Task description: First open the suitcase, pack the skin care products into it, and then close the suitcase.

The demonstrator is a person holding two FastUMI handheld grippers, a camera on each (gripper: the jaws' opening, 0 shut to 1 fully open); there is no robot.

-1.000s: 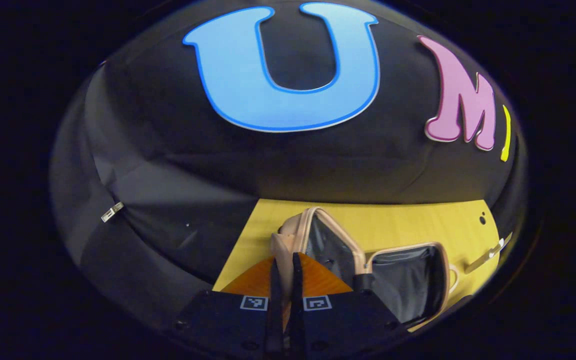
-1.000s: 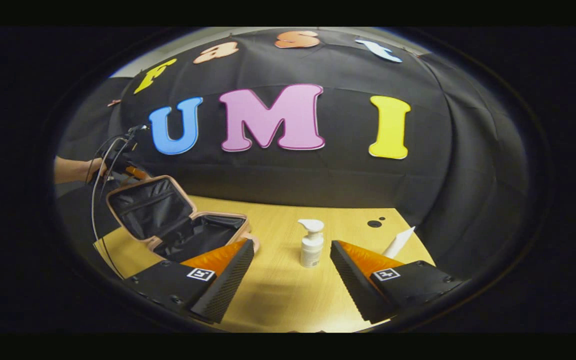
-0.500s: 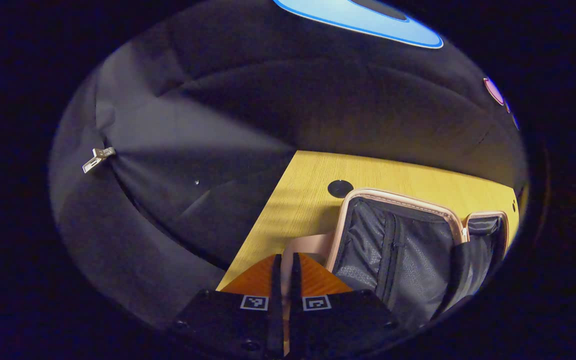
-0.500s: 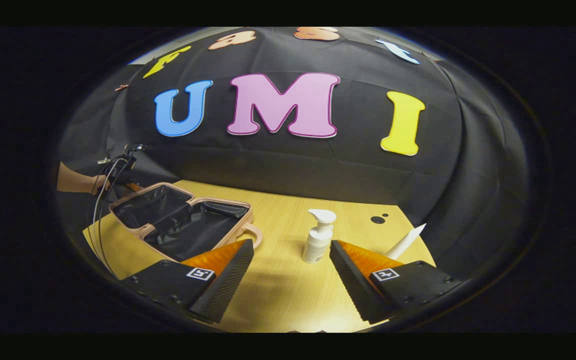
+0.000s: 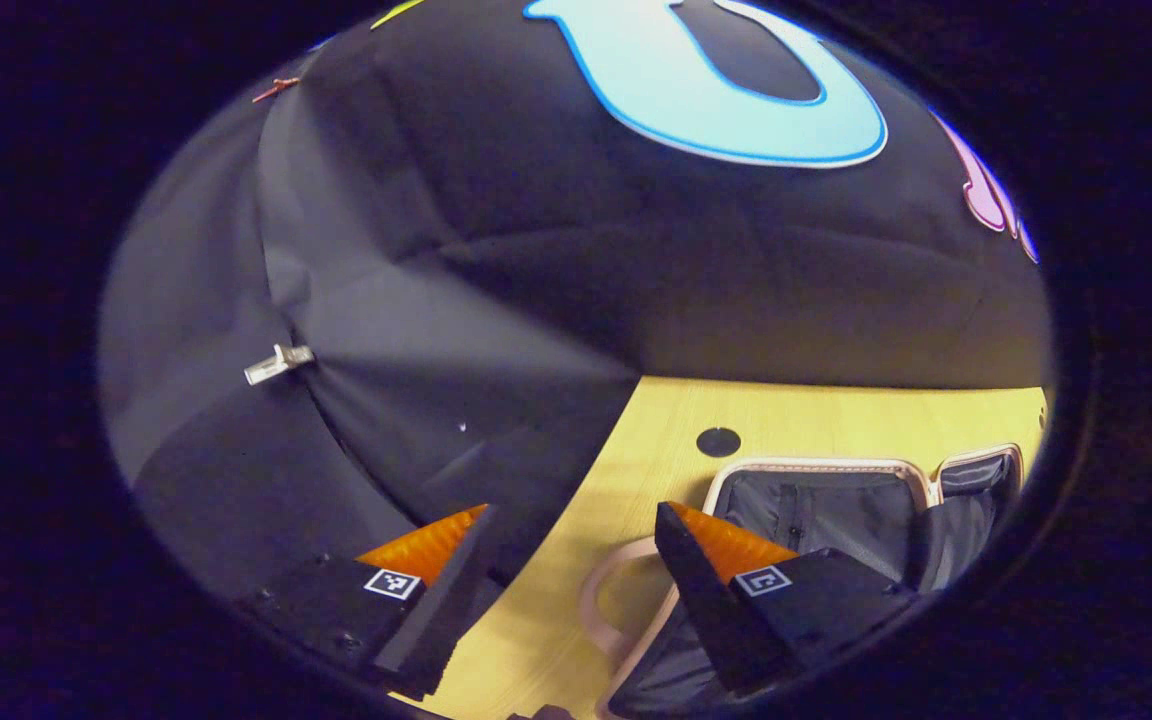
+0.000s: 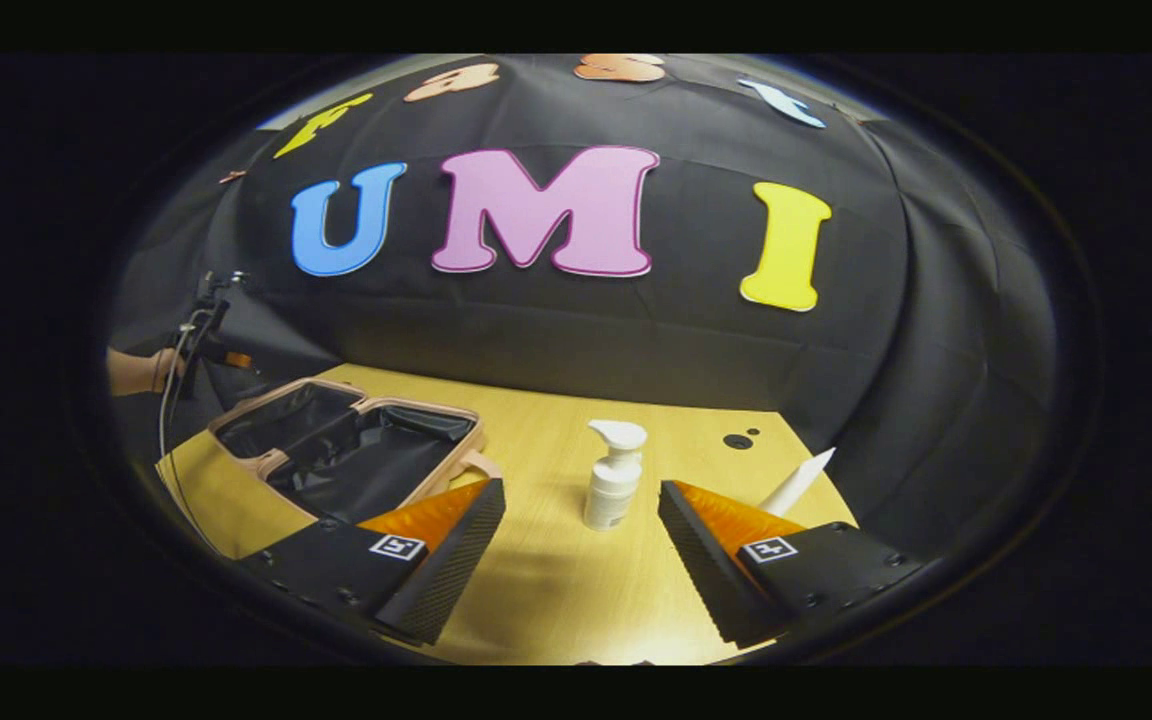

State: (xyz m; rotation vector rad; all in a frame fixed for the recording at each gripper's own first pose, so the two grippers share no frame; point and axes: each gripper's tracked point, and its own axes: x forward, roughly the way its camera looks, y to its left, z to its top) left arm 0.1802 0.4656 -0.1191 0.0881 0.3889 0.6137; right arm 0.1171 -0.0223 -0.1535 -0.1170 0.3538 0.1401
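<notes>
The pink suitcase (image 6: 436, 408) lies wide open on the wooden table (image 6: 546, 590), both dark-lined halves flat and empty. In the left gripper view its rim (image 5: 806, 464) runs beside my right-hand finger and its handle (image 5: 596, 600) lies between my fingers. My left gripper (image 5: 571, 510) is open, holding nothing, over the table's left edge. My right gripper (image 6: 581, 487) is open above the table's front. A white pump bottle (image 6: 614, 490) stands just beyond its fingertips. A white tube (image 6: 796, 482) leans behind its right finger. Farther off, a hand (image 6: 141, 370) holds the left gripper (image 6: 221, 355) behind the case.
Black cloth walls close the booth behind and on both sides. A round dark hole (image 5: 718, 441) sits in the tabletop behind the case, and another hole (image 6: 738, 441) lies near the far right corner. A metal clip (image 5: 278, 363) hangs on the left wall.
My left gripper was shut on the lid's edge; it has opened and let go. The lid has swung down from upright to flat on the table. The right gripper has hardly moved.
</notes>
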